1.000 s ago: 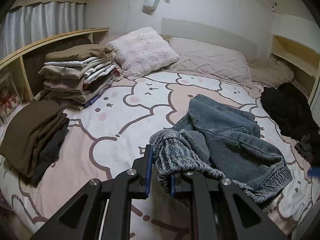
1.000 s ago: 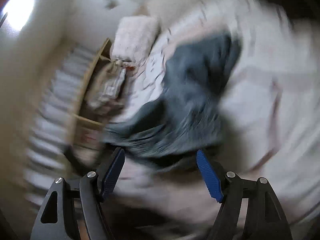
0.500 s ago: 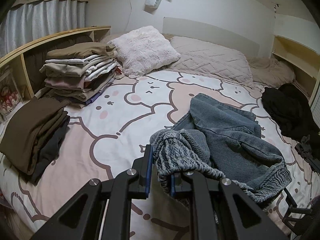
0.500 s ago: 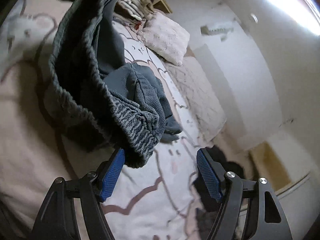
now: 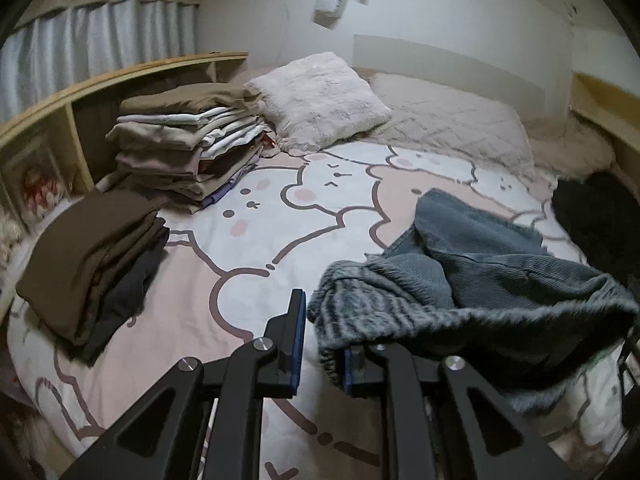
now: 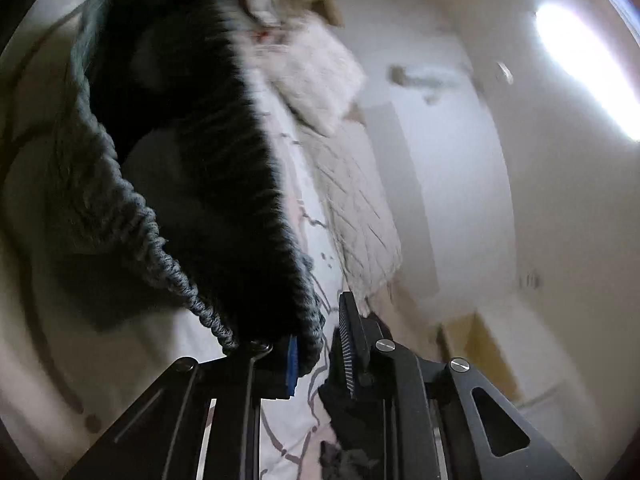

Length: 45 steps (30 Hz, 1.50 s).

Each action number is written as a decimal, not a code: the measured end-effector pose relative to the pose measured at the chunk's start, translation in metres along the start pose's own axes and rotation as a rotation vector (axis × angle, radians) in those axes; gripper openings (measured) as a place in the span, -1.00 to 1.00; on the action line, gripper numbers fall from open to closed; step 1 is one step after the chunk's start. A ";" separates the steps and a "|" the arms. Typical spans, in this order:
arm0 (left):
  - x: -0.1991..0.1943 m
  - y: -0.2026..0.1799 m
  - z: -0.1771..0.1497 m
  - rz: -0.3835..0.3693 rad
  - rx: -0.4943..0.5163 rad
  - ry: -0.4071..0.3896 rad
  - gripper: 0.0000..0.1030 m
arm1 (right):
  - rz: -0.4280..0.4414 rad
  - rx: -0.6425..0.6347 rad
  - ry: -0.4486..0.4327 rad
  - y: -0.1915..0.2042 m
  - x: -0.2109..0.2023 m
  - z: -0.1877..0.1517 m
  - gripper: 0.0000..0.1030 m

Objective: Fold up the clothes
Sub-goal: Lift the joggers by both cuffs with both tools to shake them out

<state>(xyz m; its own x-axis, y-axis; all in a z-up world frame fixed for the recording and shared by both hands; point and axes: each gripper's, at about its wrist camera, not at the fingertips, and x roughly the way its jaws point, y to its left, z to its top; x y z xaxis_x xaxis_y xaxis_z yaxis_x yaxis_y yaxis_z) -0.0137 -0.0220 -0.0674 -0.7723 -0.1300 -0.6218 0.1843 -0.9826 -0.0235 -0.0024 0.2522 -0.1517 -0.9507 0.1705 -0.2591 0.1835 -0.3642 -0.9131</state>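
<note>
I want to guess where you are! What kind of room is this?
Most likely a bedroom: a bed with a cartoon-print sheet, a fluffy pillow by the headboard, and a stack of folded clothes on the bed.

Two stacks of folded clothes are sitting on the bed: a tall stack (image 5: 188, 140) and a low stack (image 5: 92, 256). One grey knit sweater (image 5: 480, 280), one black garment (image 5: 600, 216) and two pillows, one fluffy pillow (image 5: 320, 96) and one quilted pillow (image 5: 448, 120), are lying there.

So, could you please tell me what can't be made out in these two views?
- Left wrist view: the blue-grey knit sweater drapes over the left gripper, hiding the grip.
- Right wrist view: motion blur smears the fluffy pillow; the sweater's interior is black shadow around the right gripper.
</note>
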 end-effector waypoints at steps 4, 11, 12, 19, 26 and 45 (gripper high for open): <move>-0.029 -0.007 0.026 0.008 0.021 -0.119 -0.64 | -0.056 0.156 0.039 -0.054 0.005 0.015 -0.65; -0.121 -0.011 0.127 -0.069 0.026 -0.392 -0.58 | -0.218 0.475 0.016 -0.202 -0.030 0.040 -0.31; -0.139 -0.011 0.139 -0.075 0.023 -0.437 -0.58 | -0.203 0.556 0.000 -0.231 -0.041 0.041 -0.21; -0.277 -0.003 0.211 -0.109 0.008 -0.750 -0.53 | -0.312 0.798 -0.142 -0.373 -0.138 0.056 0.05; -0.326 0.031 0.260 -0.209 -0.013 -0.704 -0.43 | -0.174 0.983 -0.254 -0.451 -0.198 0.051 0.36; -0.200 -0.019 0.360 0.009 0.099 -0.647 -0.29 | -0.244 0.837 -0.119 -0.464 -0.030 0.138 0.50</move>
<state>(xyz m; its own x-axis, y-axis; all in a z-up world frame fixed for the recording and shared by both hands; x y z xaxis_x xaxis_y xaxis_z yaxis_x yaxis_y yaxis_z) -0.0822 -0.0249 0.3393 -0.9866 -0.1616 -0.0239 0.1596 -0.9847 0.0707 -0.0931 0.2899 0.3227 -0.9677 0.2518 -0.0095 -0.2276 -0.8896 -0.3959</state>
